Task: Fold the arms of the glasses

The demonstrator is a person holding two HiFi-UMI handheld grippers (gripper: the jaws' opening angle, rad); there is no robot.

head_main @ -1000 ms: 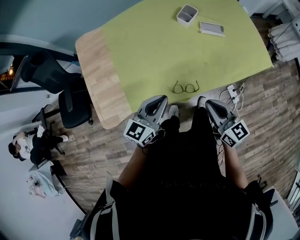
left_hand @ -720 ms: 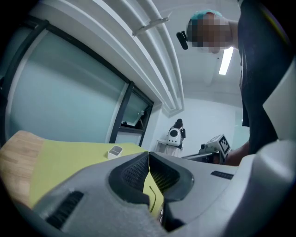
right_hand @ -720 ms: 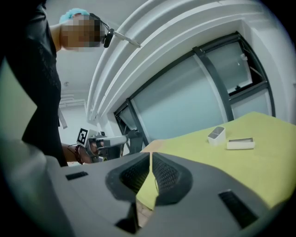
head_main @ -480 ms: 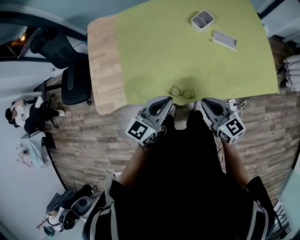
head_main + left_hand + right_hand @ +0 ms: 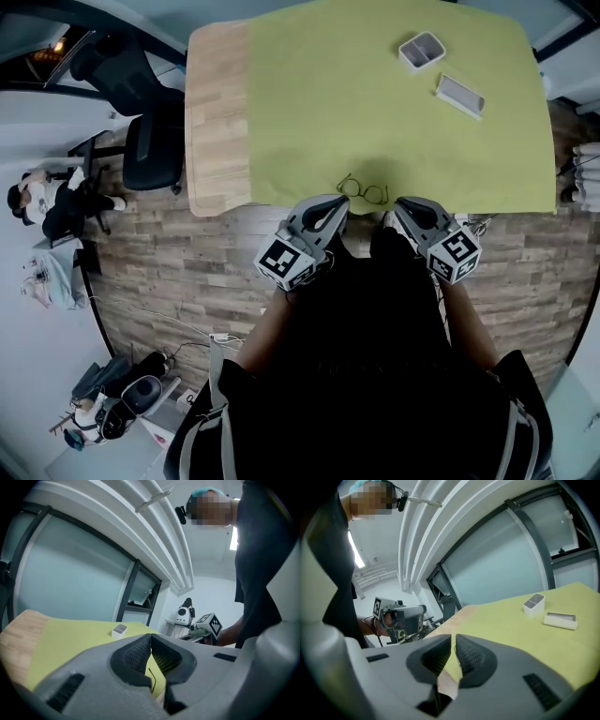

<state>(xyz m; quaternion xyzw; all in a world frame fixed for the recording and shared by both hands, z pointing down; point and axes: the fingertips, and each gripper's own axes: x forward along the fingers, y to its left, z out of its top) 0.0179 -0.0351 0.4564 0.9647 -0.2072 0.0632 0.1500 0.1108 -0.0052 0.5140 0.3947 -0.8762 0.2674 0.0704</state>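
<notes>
Lying near the front edge of the yellow-green tabletop, the thin dark wire-rimmed glasses sit between and just ahead of the two grippers, touched by neither. The grey left gripper hovers at the table's edge with its ribbed pads pressed together and nothing between them. The grey right gripper has its pads drawn almost together, also empty. A small white open box and a flat white case rest well apart at the far side.

Bright even indoor light; strong fisheye distortion; near jaws blurred.
</notes>
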